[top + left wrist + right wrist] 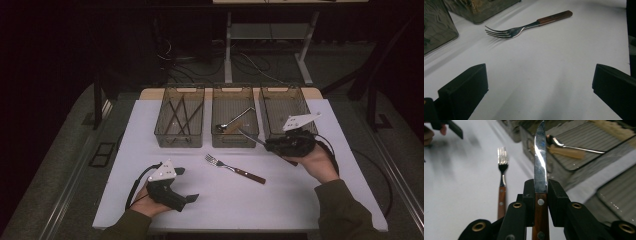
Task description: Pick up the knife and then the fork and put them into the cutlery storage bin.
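Holding a knife (540, 170), the right gripper (540, 188) has its jaws squeezed on the top of the brown wooden handle, and the shiny blade sticks out past them. The knife is stiff, thin and light. The blade is smooth and slippery, so the wood is the best place to grab. The left gripper (539, 82) has its jaws wide apart with nothing in them. A fork (524, 25) lies on the white table (549, 62) ahead of them.

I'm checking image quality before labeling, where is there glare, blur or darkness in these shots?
Right gripper view: glare on the knife blade, with soft bins behind. Left gripper view: fork sharp, its tines casting faint shadows on the table. High view: room dark around the lit table.
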`<state>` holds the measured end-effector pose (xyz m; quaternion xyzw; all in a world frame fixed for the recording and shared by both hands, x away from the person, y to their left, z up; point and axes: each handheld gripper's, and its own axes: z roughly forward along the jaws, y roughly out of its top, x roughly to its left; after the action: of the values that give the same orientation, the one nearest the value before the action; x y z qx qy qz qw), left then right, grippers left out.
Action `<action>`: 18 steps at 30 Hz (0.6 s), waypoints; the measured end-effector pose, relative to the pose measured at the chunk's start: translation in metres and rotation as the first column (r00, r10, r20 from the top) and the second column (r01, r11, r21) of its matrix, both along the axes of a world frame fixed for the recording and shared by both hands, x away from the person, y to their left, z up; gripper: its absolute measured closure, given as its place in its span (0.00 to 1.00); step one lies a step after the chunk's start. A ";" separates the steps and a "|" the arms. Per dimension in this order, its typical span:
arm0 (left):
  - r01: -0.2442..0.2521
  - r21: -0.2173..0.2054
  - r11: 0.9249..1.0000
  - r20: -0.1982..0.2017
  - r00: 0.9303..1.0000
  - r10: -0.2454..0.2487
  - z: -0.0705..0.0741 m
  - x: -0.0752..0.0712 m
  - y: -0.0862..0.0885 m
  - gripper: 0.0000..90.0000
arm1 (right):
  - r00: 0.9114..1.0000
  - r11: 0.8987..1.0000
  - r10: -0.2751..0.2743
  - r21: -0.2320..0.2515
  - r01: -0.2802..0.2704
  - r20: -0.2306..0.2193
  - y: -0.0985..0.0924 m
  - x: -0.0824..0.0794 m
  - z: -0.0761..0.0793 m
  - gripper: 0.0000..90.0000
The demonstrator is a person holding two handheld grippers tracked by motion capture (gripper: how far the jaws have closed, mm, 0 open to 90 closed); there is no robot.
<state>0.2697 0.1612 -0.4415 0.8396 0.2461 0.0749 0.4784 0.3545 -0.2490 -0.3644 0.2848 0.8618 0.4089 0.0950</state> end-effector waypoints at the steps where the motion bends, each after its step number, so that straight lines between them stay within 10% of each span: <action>1: 0.000 0.000 1.000 0.000 1.000 0.000 0.000 0.000 0.000 0.00 | 1.000 1.000 -0.011 -0.003 0.011 0.002 -0.003 0.002 0.003 0.85; 18: 0.001 -0.007 1.000 -0.005 1.000 -0.001 0.001 -0.001 0.000 0.00 | 0.978 0.977 -0.210 -0.036 0.210 0.007 -0.047 0.059 0.037 0.85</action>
<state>0.2689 0.1613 -0.4410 0.8382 0.2470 0.0718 0.4808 0.4131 -0.2959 -0.3271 0.3717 0.8341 0.3812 0.1443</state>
